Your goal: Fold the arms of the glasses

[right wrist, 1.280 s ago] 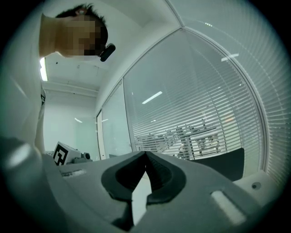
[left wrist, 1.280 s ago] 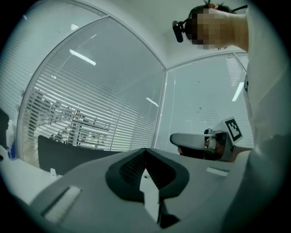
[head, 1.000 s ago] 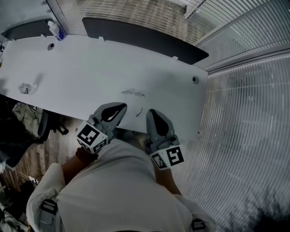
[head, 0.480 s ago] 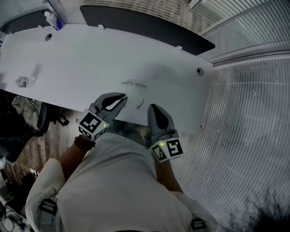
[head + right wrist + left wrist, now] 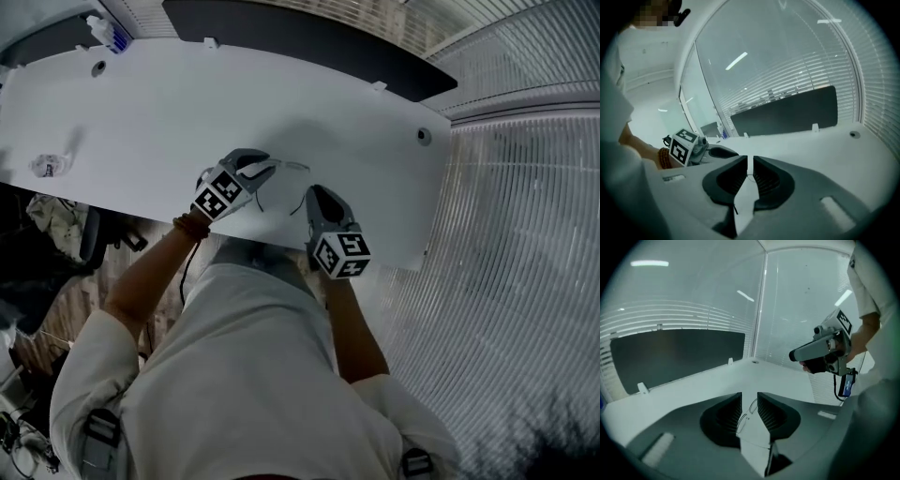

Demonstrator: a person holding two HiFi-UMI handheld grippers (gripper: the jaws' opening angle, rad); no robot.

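Glasses [image 5: 287, 171] being seen lying near table's [image 5: 159, 112] front edge, one arm [image 5: 298, 202] pointing toward that edge. Left gripper [image 5: 749, 395]: jaws just been opening, being held wide, glasses front between them, ungripped. Right gripper [image 5: 750, 159]: jaws just been opening, being held narrowly apart, thin wire between them, ungripped.

Your glasses [image 5: 742, 423] are thin and wire-rimmed, with clear lenses. They rest on the white desk [image 5: 141, 122] near its front edge. The arms are not folded: one dark arm sticks out from the frame toward you.
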